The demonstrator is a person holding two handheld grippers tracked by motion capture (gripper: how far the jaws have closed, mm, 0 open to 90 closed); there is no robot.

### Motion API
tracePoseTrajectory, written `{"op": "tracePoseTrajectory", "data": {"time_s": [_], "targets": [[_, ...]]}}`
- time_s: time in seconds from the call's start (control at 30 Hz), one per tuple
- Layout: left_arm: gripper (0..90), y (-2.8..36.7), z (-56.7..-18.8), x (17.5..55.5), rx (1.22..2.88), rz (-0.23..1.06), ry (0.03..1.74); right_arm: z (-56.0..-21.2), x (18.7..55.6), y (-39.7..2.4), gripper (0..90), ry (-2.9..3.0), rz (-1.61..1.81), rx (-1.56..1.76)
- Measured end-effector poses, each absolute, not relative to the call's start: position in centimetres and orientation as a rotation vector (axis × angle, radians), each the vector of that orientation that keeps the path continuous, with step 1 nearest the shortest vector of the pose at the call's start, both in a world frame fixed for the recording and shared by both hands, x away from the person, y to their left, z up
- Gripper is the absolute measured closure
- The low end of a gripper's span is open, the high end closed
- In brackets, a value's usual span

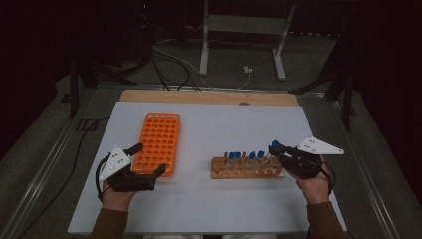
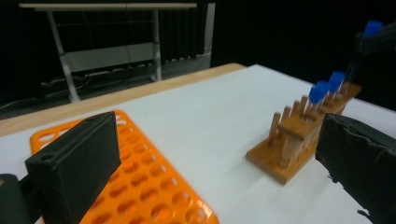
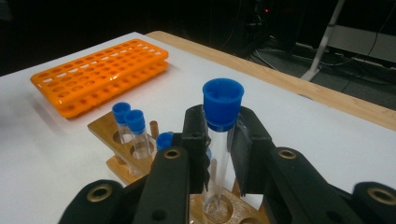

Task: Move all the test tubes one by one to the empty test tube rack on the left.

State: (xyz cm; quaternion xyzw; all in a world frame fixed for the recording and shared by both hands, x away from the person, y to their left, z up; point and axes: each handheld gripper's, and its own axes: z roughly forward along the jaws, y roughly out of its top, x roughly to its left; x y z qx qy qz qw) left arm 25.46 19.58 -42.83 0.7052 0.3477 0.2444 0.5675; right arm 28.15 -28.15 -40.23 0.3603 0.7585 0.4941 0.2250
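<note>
While the right gripper point(image 3: 219, 140) clamps a blue-capped tube point(image 3: 220, 140) above the wooden rack point(image 1: 246, 169), the left gripper point(image 1: 148, 160) stands released left of it.

overhead view, two close tool views

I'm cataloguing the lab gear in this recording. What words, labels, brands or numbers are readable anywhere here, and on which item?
No readable text anywhere.
Orange rack: plain holes, no visible numbering.
Wooden rack: unmarked.
Blue-capped tube held in the right gripper: no label visible.
Left gripper: black jaws, no markings legible.
</note>
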Motion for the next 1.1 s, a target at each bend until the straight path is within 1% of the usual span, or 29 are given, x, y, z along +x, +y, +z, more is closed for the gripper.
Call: {"op": "tracePoseTrajectory", "data": {"time_s": [0.07, 0.23, 0.6, 0.8, 1.0, 1.03, 1.1], "targets": [[0.8, 19.3, -42.6, 25.8, 1.66, 0.592, 0.809, -40.1, 28.0, -28.2, 76.9, 2.087, 1.378, 0.992], [0.8, 18.5, -42.1, 26.4, 1.651, 0.535, 0.807, -40.1, 27.6, -27.8, 76.9, 2.101, 1.412, 0.983], [1.1, 16.4, -41.6, 26.9, 1.704, 0.467, 0.775, -39.8, 27.3, -24.8, 76.9, 2.166, 1.444, 0.903], [2.2, 14.5, -41.8, 27.4, 1.72, 0.43, 0.741, -39.7, 27.2, -22.8, 76.8, 2.204, 1.474, 0.857], [2.7, 12.5, -42.4, 28.1, 1.748, 0.347, 0.718, -39.6, 27.7, -20.7, 76.8, 2.232, 1.513, 0.827], [5.5, 12.2, -42.5, 28.2, 1.754, 0.317, 0.704, -39.6, 27.8, -20.4, 76.8, 2.237, 1.516, 0.823], [6.5, 11.6, -42.7, 28.3, 1.765, 0.287, 0.69, -39.5, 28.0, -19.7, 76.8, 2.247, 1.52, 0.81]]}}
